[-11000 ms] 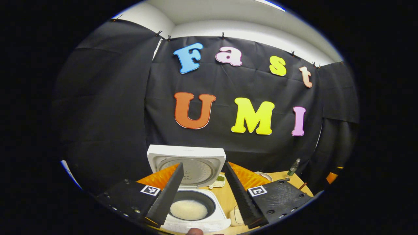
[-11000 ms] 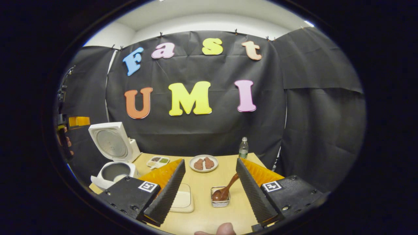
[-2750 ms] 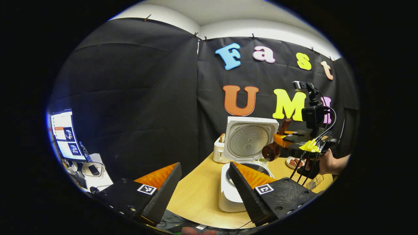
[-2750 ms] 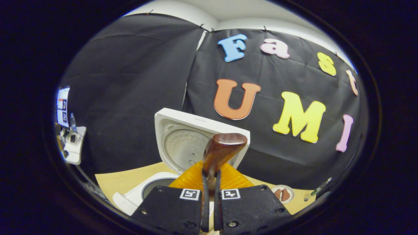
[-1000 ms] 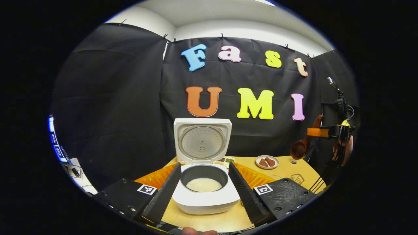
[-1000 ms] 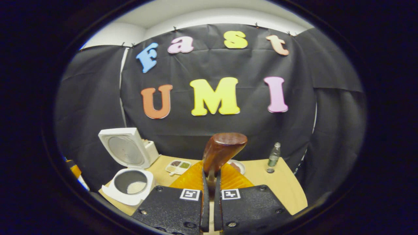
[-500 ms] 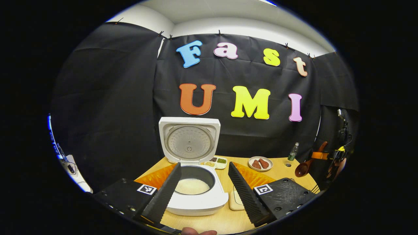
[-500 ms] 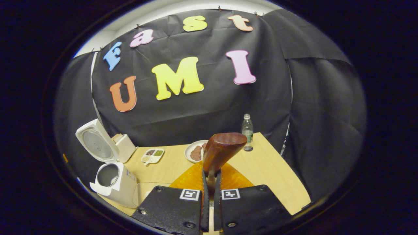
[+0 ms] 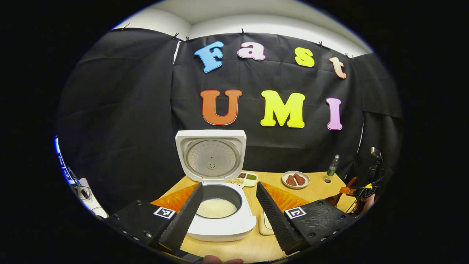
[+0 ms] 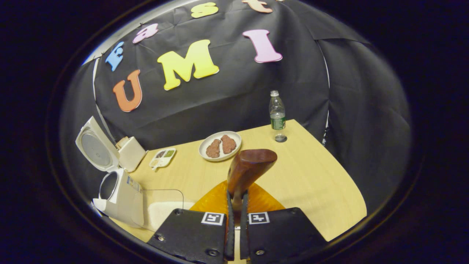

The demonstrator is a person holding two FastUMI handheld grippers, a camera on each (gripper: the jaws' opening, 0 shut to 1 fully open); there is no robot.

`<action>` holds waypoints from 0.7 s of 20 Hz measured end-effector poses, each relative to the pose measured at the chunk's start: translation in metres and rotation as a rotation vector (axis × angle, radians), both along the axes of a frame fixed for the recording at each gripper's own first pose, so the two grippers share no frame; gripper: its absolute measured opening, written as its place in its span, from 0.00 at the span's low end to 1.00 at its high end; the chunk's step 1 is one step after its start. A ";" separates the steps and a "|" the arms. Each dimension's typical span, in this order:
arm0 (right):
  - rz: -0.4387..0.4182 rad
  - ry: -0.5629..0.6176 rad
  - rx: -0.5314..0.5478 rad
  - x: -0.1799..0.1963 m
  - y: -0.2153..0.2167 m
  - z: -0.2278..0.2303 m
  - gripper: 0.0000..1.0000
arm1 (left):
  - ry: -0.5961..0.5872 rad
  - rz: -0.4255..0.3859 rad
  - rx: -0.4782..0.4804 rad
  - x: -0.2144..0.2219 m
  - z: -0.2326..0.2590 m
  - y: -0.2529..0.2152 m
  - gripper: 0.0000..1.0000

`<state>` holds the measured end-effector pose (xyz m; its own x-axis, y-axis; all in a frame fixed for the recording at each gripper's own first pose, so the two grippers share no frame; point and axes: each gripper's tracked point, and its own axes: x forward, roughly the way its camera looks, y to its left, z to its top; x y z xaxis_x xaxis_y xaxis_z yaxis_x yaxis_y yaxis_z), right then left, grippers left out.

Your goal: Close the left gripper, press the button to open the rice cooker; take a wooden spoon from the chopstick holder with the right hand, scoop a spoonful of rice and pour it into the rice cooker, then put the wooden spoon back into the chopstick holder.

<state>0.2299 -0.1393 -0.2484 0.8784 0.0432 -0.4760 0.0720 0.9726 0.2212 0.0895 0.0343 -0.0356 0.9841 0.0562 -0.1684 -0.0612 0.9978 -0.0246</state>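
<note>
Wooden table (image 10: 311, 176): right tool (image 10: 234, 205) clamps wooden spoon (image 10: 247, 168); left tool (image 9: 229, 212) apart before rice cooker (image 9: 216, 205).

No legible text; bottle (image 10: 277, 114) label too small to read.

The white cooker (image 9: 220, 216) stands on the desk (image 10: 304, 183) with its lid (image 9: 211, 156) upright and open, white rice (image 9: 216, 208) lying in its dark pot. The brown wooden spoon (image 10: 246, 172) is clamped by its handle in the right claw (image 10: 235, 234), above the desk.
</note>
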 end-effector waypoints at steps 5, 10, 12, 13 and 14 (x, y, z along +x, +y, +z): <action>-0.014 0.022 0.050 0.009 -0.005 -0.023 0.12 | 0.007 0.002 0.022 0.008 0.004 -0.009 0.93; -0.013 0.031 0.096 0.011 -0.005 -0.034 0.16 | 0.014 -0.010 0.032 0.011 0.005 -0.020 0.93; -0.002 0.038 0.101 0.011 -0.004 -0.036 0.19 | 0.012 -0.017 0.033 0.012 0.006 -0.025 0.93; 0.002 0.034 0.101 0.009 -0.004 -0.034 0.20 | 0.011 -0.021 0.032 0.011 0.007 -0.028 0.93; 0.004 0.028 0.096 0.009 -0.005 -0.031 0.21 | 0.008 -0.027 0.031 0.011 0.009 -0.030 0.93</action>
